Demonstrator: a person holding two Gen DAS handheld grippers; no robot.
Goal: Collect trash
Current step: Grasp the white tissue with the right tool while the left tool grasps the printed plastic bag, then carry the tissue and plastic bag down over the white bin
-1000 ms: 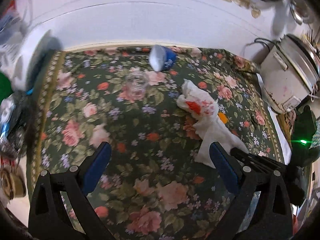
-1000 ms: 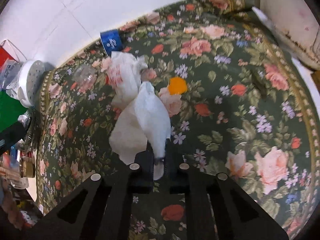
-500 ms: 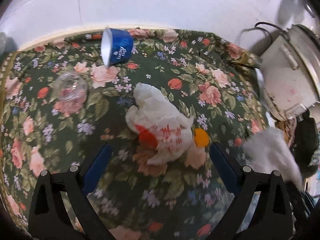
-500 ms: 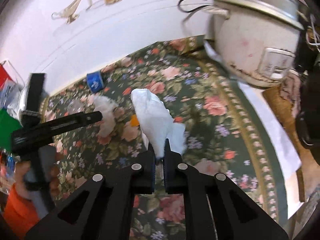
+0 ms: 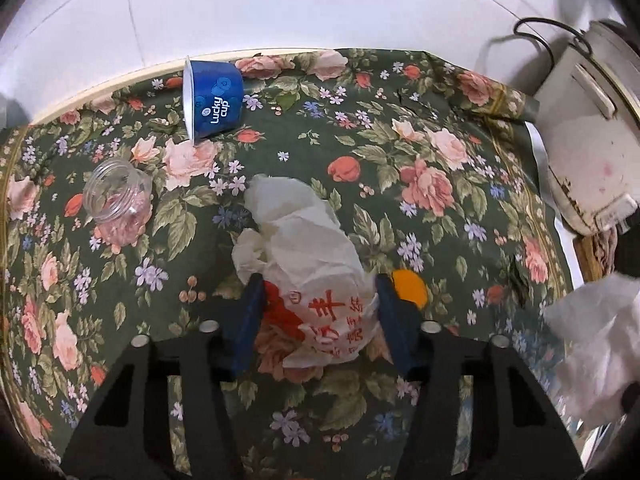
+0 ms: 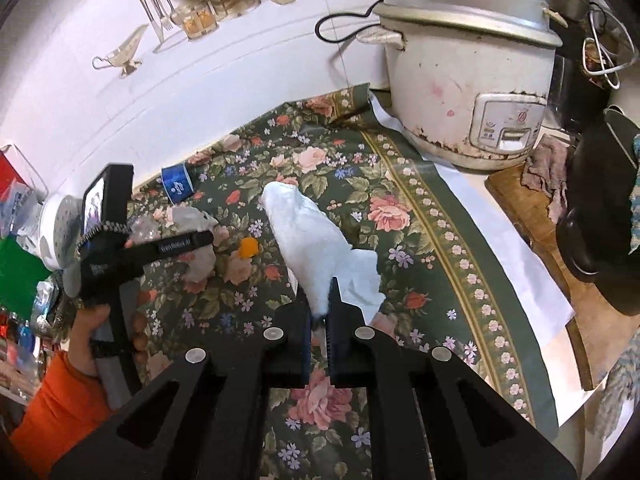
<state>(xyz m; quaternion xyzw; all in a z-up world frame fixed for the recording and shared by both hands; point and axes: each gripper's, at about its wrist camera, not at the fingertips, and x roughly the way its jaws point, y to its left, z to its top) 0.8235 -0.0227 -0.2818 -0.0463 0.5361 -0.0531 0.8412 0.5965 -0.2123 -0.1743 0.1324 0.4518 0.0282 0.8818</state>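
Observation:
A crumpled white wrapper [image 5: 312, 264] with red print lies on the floral tablecloth [image 5: 420, 152]. My left gripper [image 5: 318, 316] straddles its near end. The jaws are closing, and both blue pads touch the wrapper's sides. My right gripper [image 6: 320, 312] is shut on a white tissue [image 6: 312, 240], which it holds up above the cloth. The same tissue shows at the right edge of the left wrist view [image 5: 592, 320]. A blue paper cup [image 5: 216, 98] lies on its side near the wall. A clear plastic jar [image 5: 116, 196] lies at the left.
A small orange piece [image 5: 410, 286] sits just right of the wrapper. A worn white rice cooker [image 6: 464, 80] stands at the back right, with a wooden board [image 6: 532, 216] and a rag beside it. The table's left side is cluttered. A hand with an orange sleeve [image 6: 86, 332] holds the left gripper.
My left gripper moved over the printed wrapper, came down and closed its jaws onto it. My right gripper lifted the tissue off the cloth and swung right.

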